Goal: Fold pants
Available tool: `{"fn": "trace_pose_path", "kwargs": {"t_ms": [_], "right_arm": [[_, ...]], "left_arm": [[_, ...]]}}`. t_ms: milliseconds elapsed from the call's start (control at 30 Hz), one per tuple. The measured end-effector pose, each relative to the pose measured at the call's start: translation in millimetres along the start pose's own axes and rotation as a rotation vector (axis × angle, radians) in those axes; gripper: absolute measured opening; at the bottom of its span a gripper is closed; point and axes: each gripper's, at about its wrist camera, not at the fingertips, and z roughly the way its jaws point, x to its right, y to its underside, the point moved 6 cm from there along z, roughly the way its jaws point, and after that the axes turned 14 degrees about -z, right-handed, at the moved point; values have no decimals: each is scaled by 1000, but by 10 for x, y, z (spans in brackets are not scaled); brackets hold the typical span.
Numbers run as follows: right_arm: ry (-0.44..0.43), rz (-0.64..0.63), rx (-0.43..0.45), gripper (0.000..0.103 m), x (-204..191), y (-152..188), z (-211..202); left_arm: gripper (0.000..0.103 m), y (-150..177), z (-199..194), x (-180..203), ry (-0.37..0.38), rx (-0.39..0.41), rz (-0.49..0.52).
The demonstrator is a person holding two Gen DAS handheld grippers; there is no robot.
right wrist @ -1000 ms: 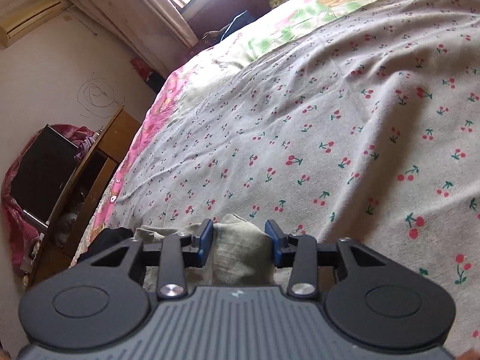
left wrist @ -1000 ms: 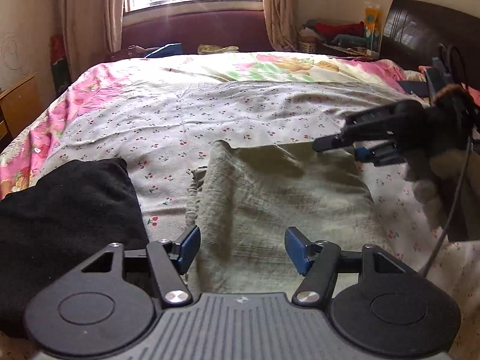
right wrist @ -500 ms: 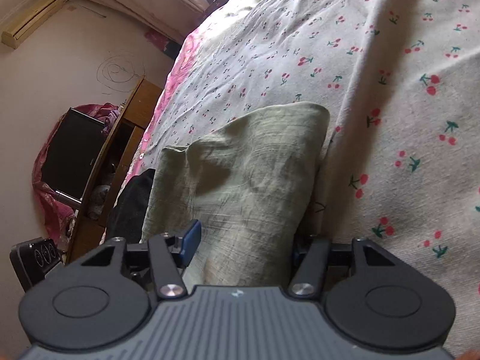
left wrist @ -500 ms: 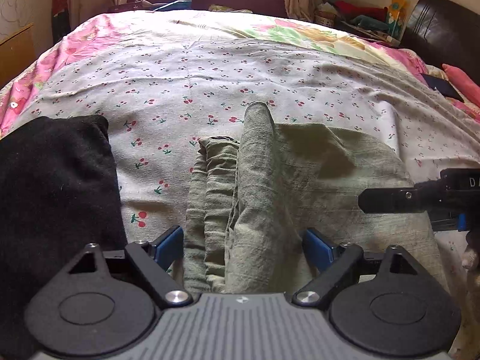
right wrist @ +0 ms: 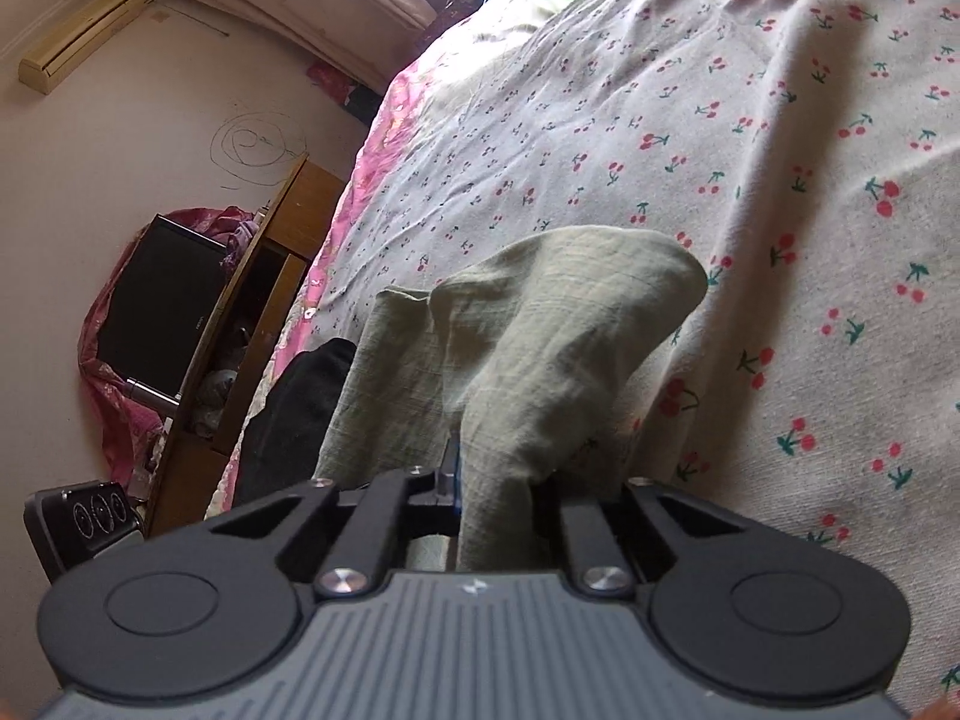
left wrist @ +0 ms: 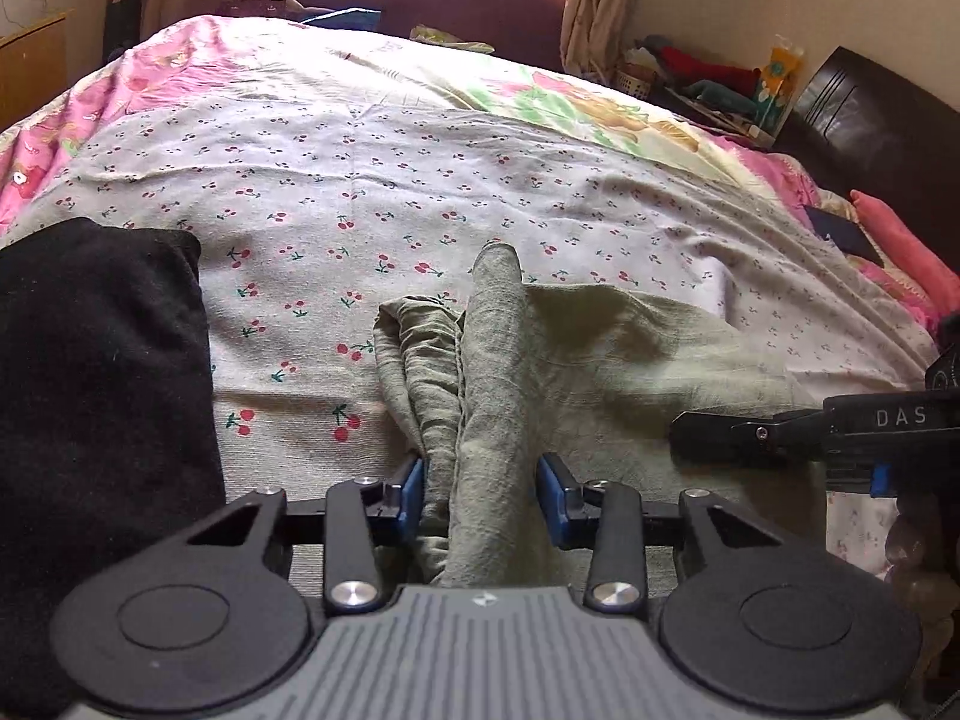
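The folded olive-green pants (left wrist: 600, 354) lie on the cherry-print bed sheet (left wrist: 360, 180). My left gripper (left wrist: 483, 495) is closed on a bunched ridge of the pants' near left edge, cloth pinched between the blue pads. My right gripper (right wrist: 495, 492) is shut on the pants (right wrist: 540, 324) at their right edge and lifts a fold of cloth. The right gripper also shows in the left wrist view (left wrist: 780, 435), low at the pants' right side.
A black garment (left wrist: 90, 390) lies on the bed left of the pants; it also shows in the right wrist view (right wrist: 300, 408). A wooden bedside cabinet (right wrist: 252, 312) and a dark screen (right wrist: 162, 306) stand beside the bed. A dark headboard (left wrist: 870, 114) is at right.
Both grippers went from open to shut on the pants' near edge. The cloth has bunched up into a ridge between the left pads and lifted at the right side.
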Motion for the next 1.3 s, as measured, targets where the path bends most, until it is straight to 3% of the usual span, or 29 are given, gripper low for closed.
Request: {"fn": "trace_pose_path", "kwargs": {"t_ms": [100, 233, 333, 433, 500, 633, 667, 700, 733, 800, 900, 1100, 1300], "right_arm": [[-6, -36, 32, 11, -92, -73, -208], [49, -15, -18, 15, 114, -14, -176], [71, 13, -41, 18, 252, 98, -65], [16, 61, -28, 29, 284, 184, 27], [-17, 81, -8, 31, 294, 224, 83], [-35, 72, 30, 29, 293, 279, 100], [-38, 76, 36, 27, 303, 288, 94], [-44, 83, 36, 17, 313, 296, 90], [-47, 95, 25, 14, 330, 300, 79], [-71, 102, 29, 13, 326, 291, 49], [-96, 103, 34, 11, 307, 252, -31], [-101, 79, 55, 10, 224, 110, -267], [-72, 83, 69, 10, 256, 69, -658]], "left_arm": [[49, 18, -45, 33, 39, 4, -36], [54, 154, 153, -26, -40, -12, -7], [61, 195, 206, -93, -22, -10, -12], [77, 191, 255, -51, -7, -49, 37], [92, 227, 321, 38, -14, -69, 99], [97, 313, 385, 192, -73, -35, 174], [92, 318, 368, 208, -72, -27, 171], [84, 318, 341, 218, -61, -28, 154], [80, 312, 313, 224, -58, -25, 140], [60, 281, 230, 236, -53, -12, 116], [47, 213, 135, 232, -27, 2, 48], [37, 174, -2, 382, 45, 13, 16], [37, 213, -94, 591, 121, 16, 20]]}}
